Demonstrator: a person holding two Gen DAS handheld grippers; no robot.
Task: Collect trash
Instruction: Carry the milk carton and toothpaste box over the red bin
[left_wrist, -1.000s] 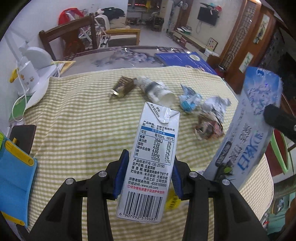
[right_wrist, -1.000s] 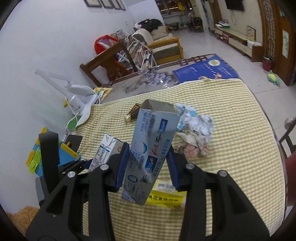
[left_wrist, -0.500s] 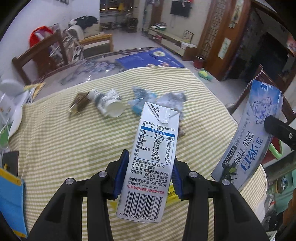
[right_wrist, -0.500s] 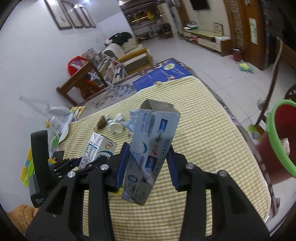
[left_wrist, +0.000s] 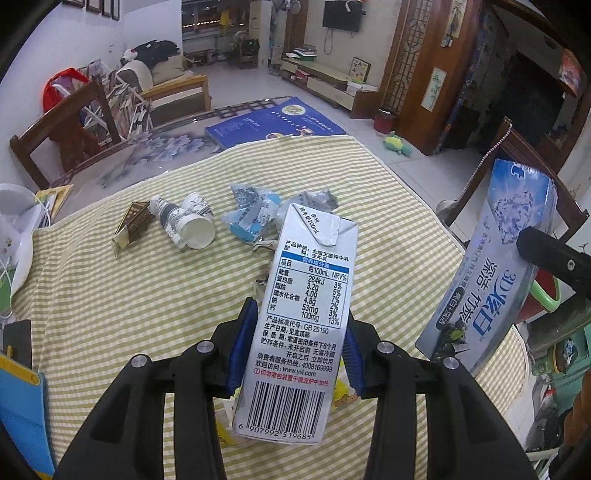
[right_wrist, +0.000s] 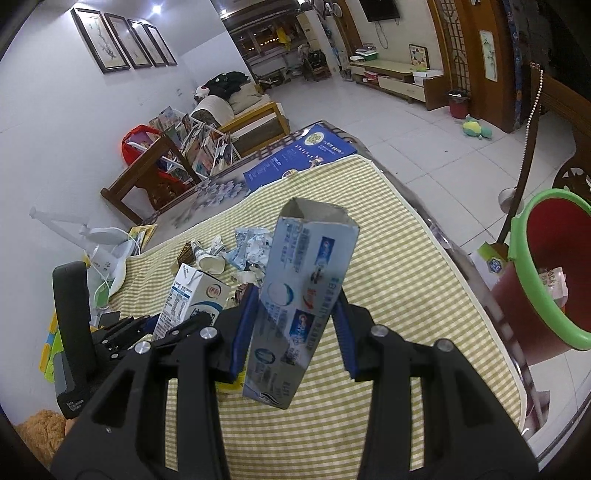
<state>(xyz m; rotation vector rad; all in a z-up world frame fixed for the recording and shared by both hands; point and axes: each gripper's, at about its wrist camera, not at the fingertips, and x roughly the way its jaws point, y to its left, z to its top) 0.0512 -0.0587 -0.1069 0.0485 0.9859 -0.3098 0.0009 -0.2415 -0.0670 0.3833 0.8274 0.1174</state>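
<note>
A white desk lamp (right_wrist: 99, 236) near a wooden chair (right_wrist: 147, 177)

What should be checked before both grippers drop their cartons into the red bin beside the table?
1. Left gripper clamped on milk carton: ok.
2. Right gripper clamped on toothpaste box: ok.
3. Red bin in sight and open: ok, in the right wrist view.
4. Room left in the bin: ok, only one small item shows inside.
5. Cartons positioned over the bin: not ok, both are above the checked tablecloth.
6. Table cleared: not ok, paper cup and crumpled wrappers remain.
</note>
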